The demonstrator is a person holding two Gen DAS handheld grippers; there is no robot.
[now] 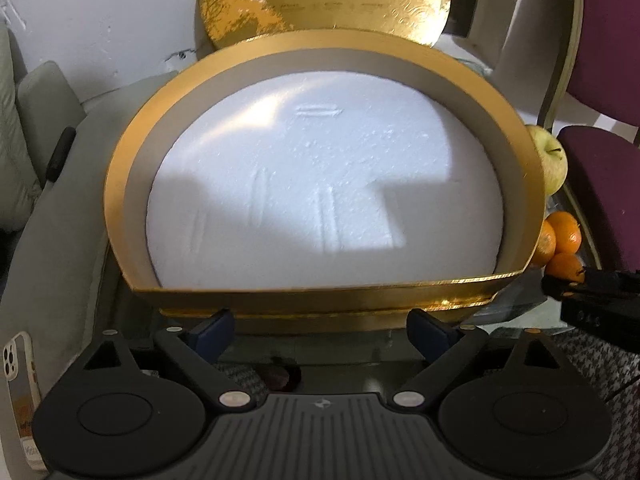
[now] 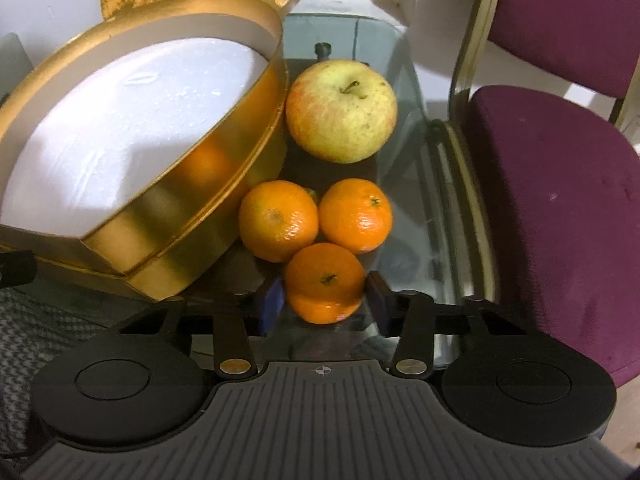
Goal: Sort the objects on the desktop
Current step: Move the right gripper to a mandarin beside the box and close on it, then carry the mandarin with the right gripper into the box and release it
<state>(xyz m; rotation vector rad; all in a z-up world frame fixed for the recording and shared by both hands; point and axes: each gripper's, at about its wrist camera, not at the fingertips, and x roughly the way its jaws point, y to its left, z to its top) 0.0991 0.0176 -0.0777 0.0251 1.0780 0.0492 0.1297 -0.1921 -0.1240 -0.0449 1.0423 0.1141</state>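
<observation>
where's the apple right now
The apple sits on the glass table in the right wrist view, just right of the gold box and behind the three oranges.

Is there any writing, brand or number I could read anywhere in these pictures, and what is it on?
Nothing can be read for certain.
Gold lid behind the gold box: several lines of embossed print, too blurred to read.
Left tongs: a small emblem on the body, no letters.
Right tongs: a small round mark, no letters.
Phone case: no visible text.
</observation>
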